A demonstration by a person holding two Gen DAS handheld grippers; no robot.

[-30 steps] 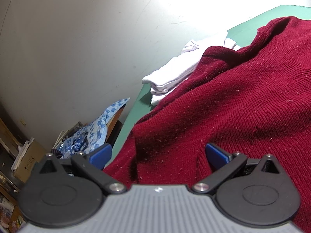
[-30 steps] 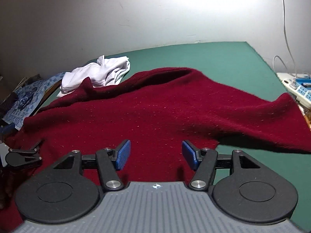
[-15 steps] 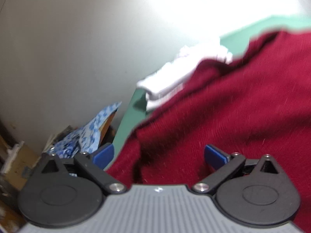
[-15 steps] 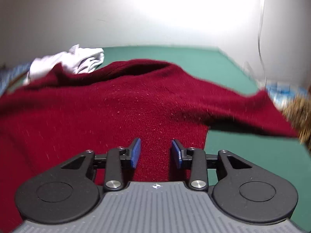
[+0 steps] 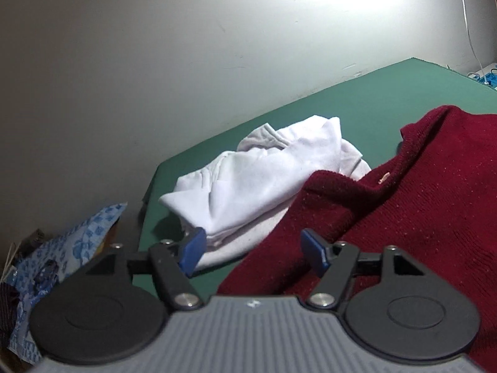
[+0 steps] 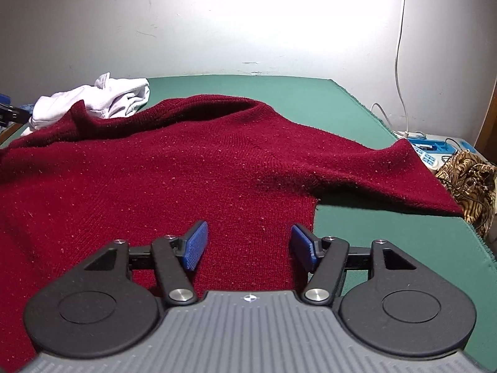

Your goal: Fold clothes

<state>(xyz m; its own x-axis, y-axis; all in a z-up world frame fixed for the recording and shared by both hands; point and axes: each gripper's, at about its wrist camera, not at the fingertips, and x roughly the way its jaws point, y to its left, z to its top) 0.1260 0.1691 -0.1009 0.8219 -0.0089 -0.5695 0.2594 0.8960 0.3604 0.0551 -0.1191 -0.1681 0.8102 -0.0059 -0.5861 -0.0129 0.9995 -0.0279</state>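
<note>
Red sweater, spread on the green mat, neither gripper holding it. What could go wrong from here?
1. The red sweater overlaps the white garment; the left gripper, jaws closing with nothing pinched, may catch both layers.
2. The right sleeve lies at the green mat's edge and could slide off when pulled.
3. The right gripper, jaws opening over flat knit near the side hem, may take a shallow pinch that slips.

Glare blown out on wall [image 6: 264, 9], dim edges, fisheye curvature, mostly sharp
</note>
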